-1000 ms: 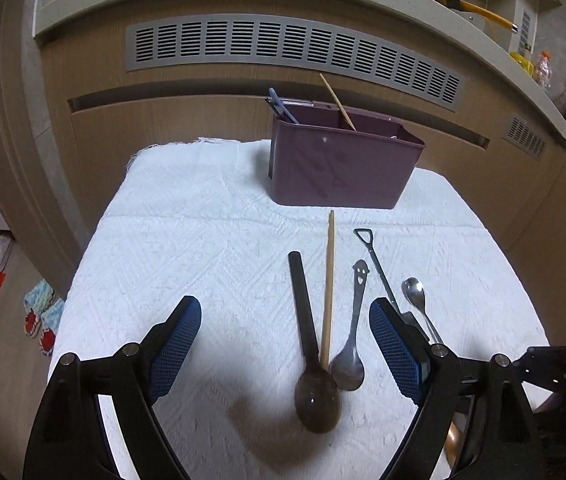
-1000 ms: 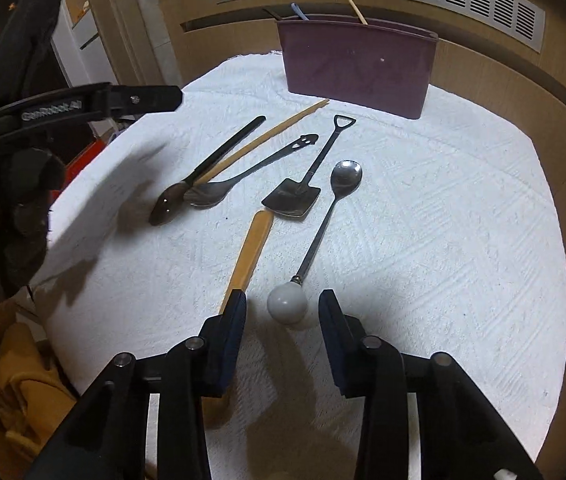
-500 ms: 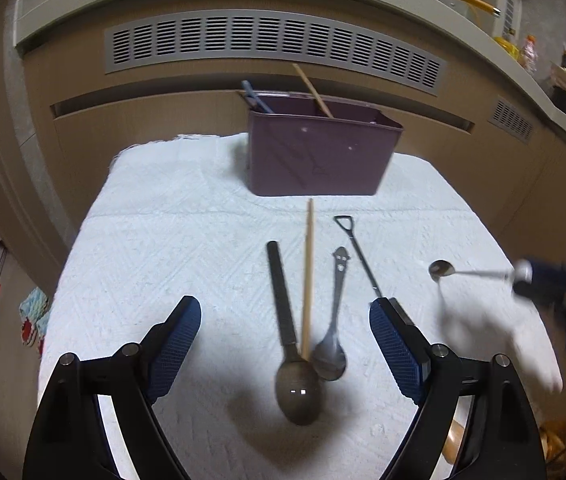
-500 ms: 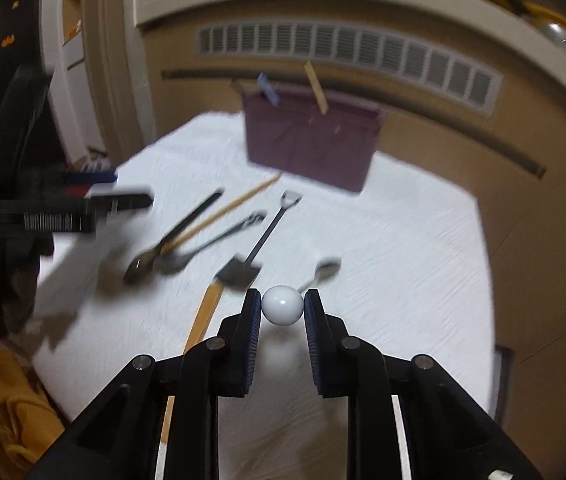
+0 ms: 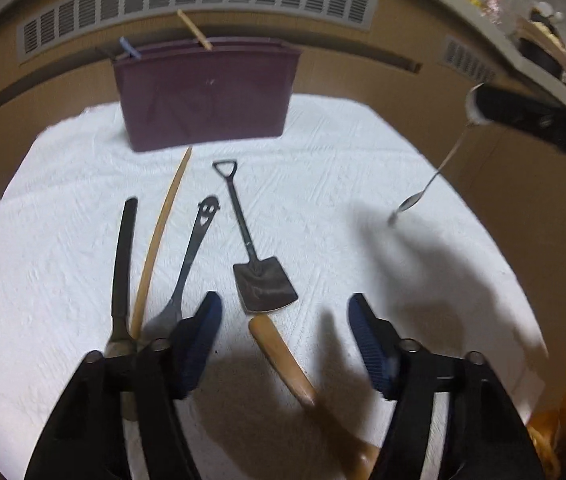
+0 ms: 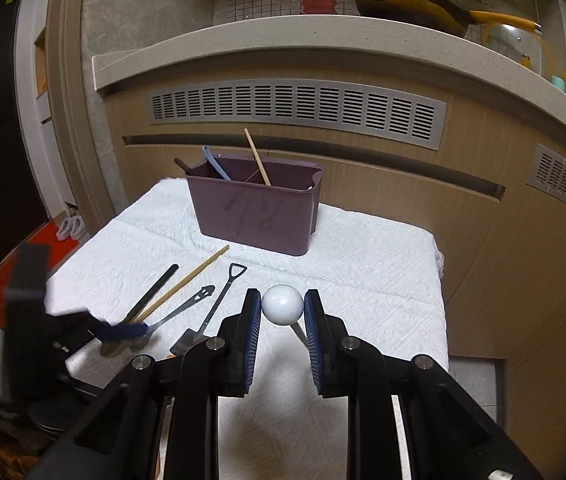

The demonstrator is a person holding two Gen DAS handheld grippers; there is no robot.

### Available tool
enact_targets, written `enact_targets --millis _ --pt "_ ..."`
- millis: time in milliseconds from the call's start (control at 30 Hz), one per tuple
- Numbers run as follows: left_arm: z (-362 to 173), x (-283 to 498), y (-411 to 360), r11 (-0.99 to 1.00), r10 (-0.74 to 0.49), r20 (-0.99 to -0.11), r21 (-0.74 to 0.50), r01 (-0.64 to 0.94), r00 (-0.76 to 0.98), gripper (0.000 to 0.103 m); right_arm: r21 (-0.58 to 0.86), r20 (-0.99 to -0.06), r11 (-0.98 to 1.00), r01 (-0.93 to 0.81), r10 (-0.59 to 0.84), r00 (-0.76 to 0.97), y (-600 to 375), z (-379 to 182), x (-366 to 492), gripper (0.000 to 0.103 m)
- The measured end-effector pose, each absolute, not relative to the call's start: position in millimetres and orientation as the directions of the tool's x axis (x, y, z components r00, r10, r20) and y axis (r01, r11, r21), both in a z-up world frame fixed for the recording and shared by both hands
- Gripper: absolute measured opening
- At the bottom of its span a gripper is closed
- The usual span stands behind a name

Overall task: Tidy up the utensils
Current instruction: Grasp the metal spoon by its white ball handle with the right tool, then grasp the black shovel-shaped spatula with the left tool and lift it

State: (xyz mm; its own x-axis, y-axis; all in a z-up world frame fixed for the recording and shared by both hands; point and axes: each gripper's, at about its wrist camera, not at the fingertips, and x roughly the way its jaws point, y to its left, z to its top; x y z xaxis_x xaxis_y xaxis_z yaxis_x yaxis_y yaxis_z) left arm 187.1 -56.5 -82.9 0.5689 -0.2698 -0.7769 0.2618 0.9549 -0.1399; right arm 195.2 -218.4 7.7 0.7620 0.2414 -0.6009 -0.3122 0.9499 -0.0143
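Our right gripper (image 6: 282, 312) pinches the white ball end of the ball-handled spoon (image 6: 282, 304) between its blue pads, and the spoon hangs bowl-down in the air, well above the white cloth (image 6: 371, 272). A second ago that spoon lay flat on the cloth with our fingers spread on either side of the ball; half a second ago it was just lifted, and now we hold it higher and more level with the maroon caddy (image 6: 255, 212), which stands at the far edge of the cloth with a chopstick and a blue handle sticking out of it.

Our left gripper (image 5: 283, 340) hovers low with its jaws spread wide and nothing between them. It has shifted to the right since the earlier frames: the wooden handle (image 5: 281, 360) now lies between its fingers, where before the black spoon (image 5: 123, 264) and the smiley spoon (image 5: 193, 256) sat there. Those two, with the loose chopstick (image 5: 159, 240) between them, now lie at the left finger. The shovel spoon (image 5: 257, 276) rests just ahead of the open jaws. All four lie on the cloth as before, in front of the caddy.
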Motion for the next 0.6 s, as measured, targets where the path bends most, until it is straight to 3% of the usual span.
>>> enact_targets --millis 333,433,600 --pt "-98.8 200.6 -69.1 0.99 -0.116 -0.8 -0.047 0.132 0.588 0.059 0.083 -0.546 0.944 -0.318 0.31 0.778 -246.3 6.9 189.9 0.021" --pt "-97.0 199.1 -64.6 0.99 -0.119 -0.79 -0.048 0.133 0.601 0.034 0.095 -0.539 0.944 -0.316 0.316 0.781 -250.8 6.2 187.2 0.021" --pt "-78.2 186.4 -52.7 0.985 -0.158 -0.752 -0.077 0.153 0.64 0.033 0.101 -0.535 0.944 -0.313 0.317 0.783 -252.2 10.2 184.0 0.021"
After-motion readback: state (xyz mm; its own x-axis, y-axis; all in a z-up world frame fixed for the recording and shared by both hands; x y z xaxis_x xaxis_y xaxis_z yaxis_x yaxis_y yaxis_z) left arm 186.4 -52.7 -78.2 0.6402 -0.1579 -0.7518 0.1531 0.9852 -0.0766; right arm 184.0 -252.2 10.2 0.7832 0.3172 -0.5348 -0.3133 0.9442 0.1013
